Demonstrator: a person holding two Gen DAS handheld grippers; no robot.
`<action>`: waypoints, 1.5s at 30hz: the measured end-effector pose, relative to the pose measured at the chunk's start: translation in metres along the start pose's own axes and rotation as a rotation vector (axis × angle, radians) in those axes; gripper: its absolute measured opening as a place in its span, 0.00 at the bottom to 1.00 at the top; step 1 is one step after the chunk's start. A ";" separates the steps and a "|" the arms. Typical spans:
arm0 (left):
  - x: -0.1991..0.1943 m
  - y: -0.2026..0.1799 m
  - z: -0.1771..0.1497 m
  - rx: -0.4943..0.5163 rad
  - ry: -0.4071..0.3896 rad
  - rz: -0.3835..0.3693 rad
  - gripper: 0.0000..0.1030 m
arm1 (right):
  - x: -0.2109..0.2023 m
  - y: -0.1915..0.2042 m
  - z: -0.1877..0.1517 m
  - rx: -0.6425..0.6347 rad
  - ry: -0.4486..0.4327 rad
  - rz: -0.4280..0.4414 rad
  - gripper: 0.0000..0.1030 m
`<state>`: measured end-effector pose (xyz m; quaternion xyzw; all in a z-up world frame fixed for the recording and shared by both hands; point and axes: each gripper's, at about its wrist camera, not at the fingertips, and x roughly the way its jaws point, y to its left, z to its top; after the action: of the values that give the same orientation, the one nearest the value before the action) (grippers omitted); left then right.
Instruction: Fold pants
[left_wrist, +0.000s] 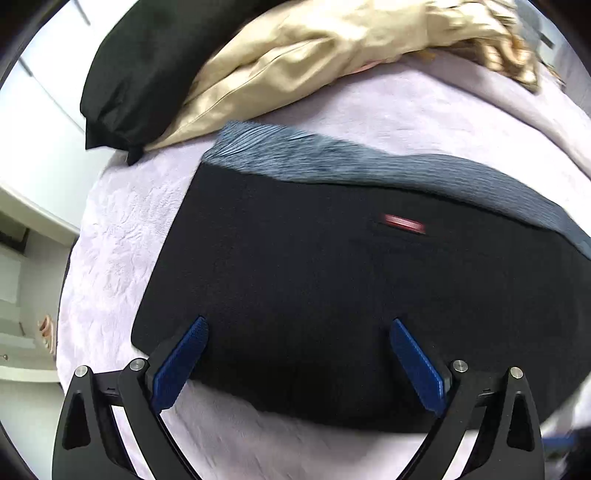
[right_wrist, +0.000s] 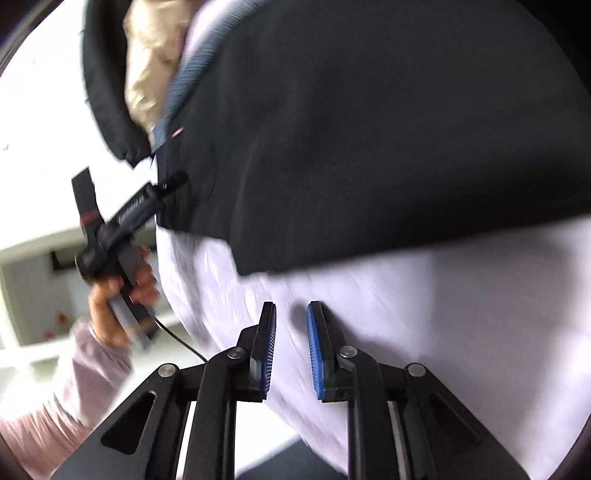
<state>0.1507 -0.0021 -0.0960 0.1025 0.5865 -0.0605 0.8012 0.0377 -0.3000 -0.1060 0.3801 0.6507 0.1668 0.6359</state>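
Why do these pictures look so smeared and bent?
Right wrist view: motion blur streaks the lilac bedspread and the black pants. Left wrist view: sharper, though the pants' red label is smeared. Both views: the fisheye lens curves edges and darkens corners.

You are working in a home bedroom.

You have a bed (left_wrist: 122, 236) in front of you, spread with a pale lilac, textured cover, and soft household textiles lie along its far side: a black pillow-like bundle (left_wrist: 136, 74) and a shiny beige satin piece (left_wrist: 295, 51) bunched beside it. Beyond the bed's edge you can see white cabinet or wardrobe fronts (left_wrist: 44, 122) with slim handles, and lower down white shelving (right_wrist: 33, 258) with open compartments. Dark trousers (left_wrist: 314, 280) lie flat on the cover, as laundry would at home.
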 end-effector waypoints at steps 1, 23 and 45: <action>-0.012 -0.014 -0.006 0.039 -0.014 -0.021 0.97 | -0.024 0.002 -0.001 -0.045 -0.057 -0.071 0.19; -0.023 -0.100 0.037 0.076 -0.112 -0.087 0.97 | -0.069 0.011 0.101 -0.185 -0.234 -0.287 0.24; 0.020 0.056 0.049 -0.204 -0.037 0.194 0.97 | -0.063 -0.025 0.110 -0.085 -0.235 -0.412 0.38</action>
<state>0.2142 0.0415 -0.0953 0.0757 0.5620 0.0752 0.8202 0.1297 -0.3908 -0.0944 0.2290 0.6284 0.0153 0.7432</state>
